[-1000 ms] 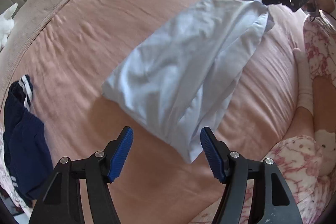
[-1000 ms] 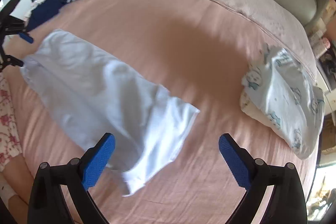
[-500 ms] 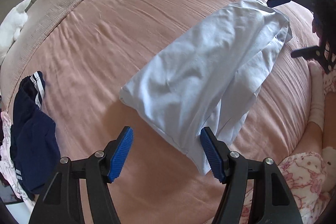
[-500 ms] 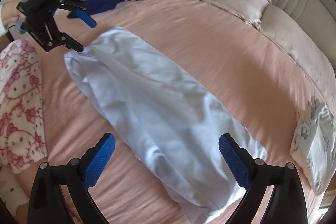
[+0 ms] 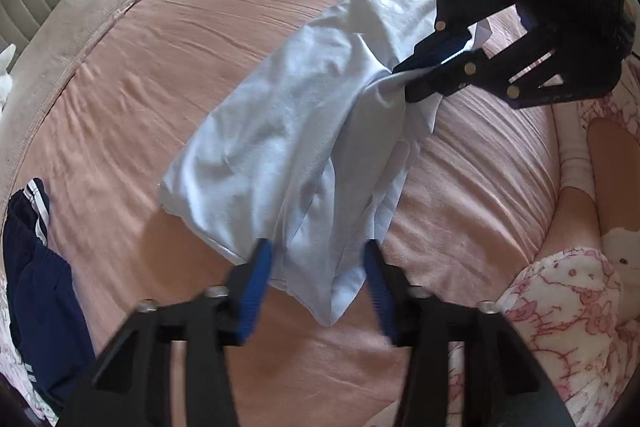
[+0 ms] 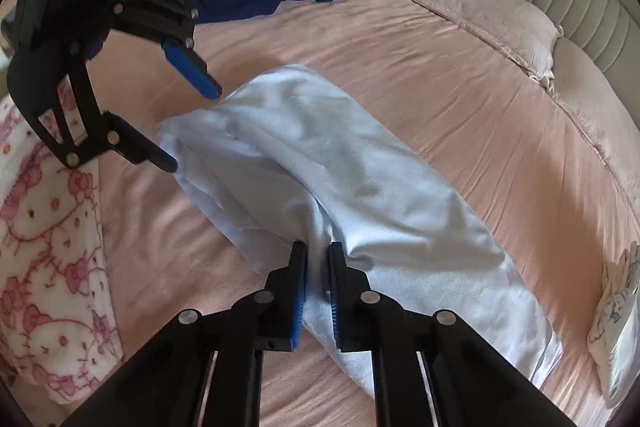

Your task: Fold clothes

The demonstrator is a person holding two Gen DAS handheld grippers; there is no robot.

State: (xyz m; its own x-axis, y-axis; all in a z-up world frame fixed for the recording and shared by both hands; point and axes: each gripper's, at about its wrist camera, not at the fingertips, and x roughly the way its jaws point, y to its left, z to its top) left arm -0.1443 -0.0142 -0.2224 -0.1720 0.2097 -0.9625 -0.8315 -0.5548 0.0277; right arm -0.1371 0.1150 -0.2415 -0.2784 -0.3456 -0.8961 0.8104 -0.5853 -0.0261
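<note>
I am at the step of taking both ends of the pale blue garment to make the next fold. It lies in the middle of the bed, already brought into a long narrow strip, with one layer over another along its length.

My right tool has just closed and is pinched tight on a ridge of cloth at its end of the strip; the fabric rises a little into the pads. My left tool has been closing too, but in the pictures its pads are apart, with the other end of the strip between them and not yet pressed.

The cloth looks thin, soft and limp, with shallow wrinkles. The pink bedcover under it is finely creased and gives way, so I think it is easy to catch it together with the garment.

Next, I judge, the left tool must finish its grip on all layers. Then both ends should lift evenly, so the strip does not slide open.
</note>
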